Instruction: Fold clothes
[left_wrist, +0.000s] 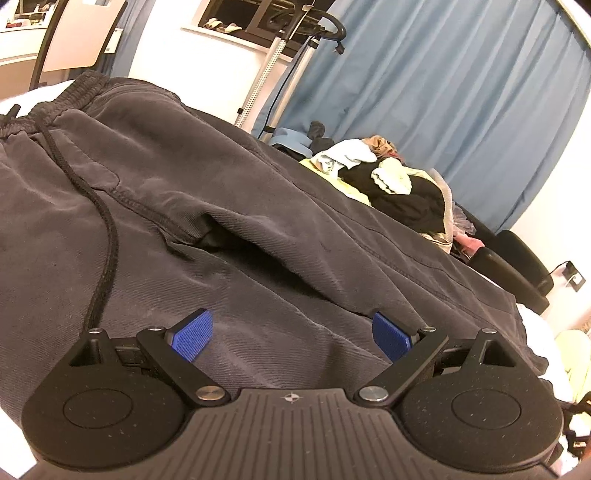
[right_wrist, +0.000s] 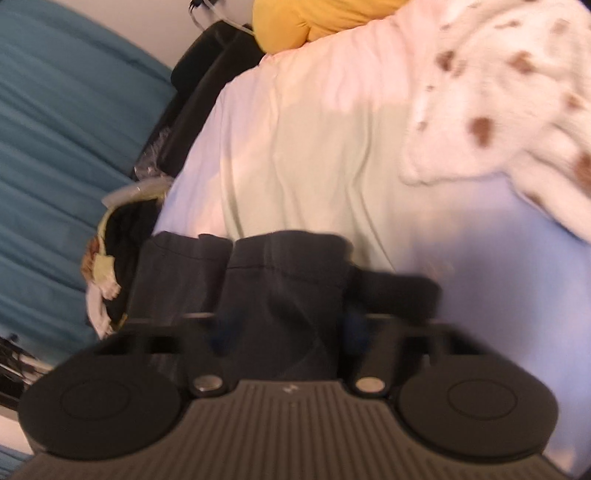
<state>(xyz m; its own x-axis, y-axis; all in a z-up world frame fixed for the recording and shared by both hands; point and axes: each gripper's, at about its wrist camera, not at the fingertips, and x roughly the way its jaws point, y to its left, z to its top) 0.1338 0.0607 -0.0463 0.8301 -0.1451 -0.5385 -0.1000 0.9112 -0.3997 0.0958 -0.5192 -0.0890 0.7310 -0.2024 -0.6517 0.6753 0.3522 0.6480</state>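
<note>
Dark grey shorts (left_wrist: 229, 206) with an elastic waistband and a black drawstring (left_wrist: 107, 229) lie spread on the bed in the left wrist view. My left gripper (left_wrist: 291, 338) is open, its blue pads low over the cloth with fabric between them. In the blurred right wrist view the shorts' hem end (right_wrist: 280, 273) lies between the fingers of my right gripper (right_wrist: 288, 328), which stand apart. I cannot tell if they touch the cloth.
A pile of mixed clothes (left_wrist: 391, 184) sits at the far side of the bed by a blue curtain (left_wrist: 461, 92). A white sheet (right_wrist: 314, 147), a spotted blanket (right_wrist: 509, 110) and a yellow pillow (right_wrist: 306, 22) lie ahead in the right wrist view. A black headboard (left_wrist: 517, 266) borders the bed.
</note>
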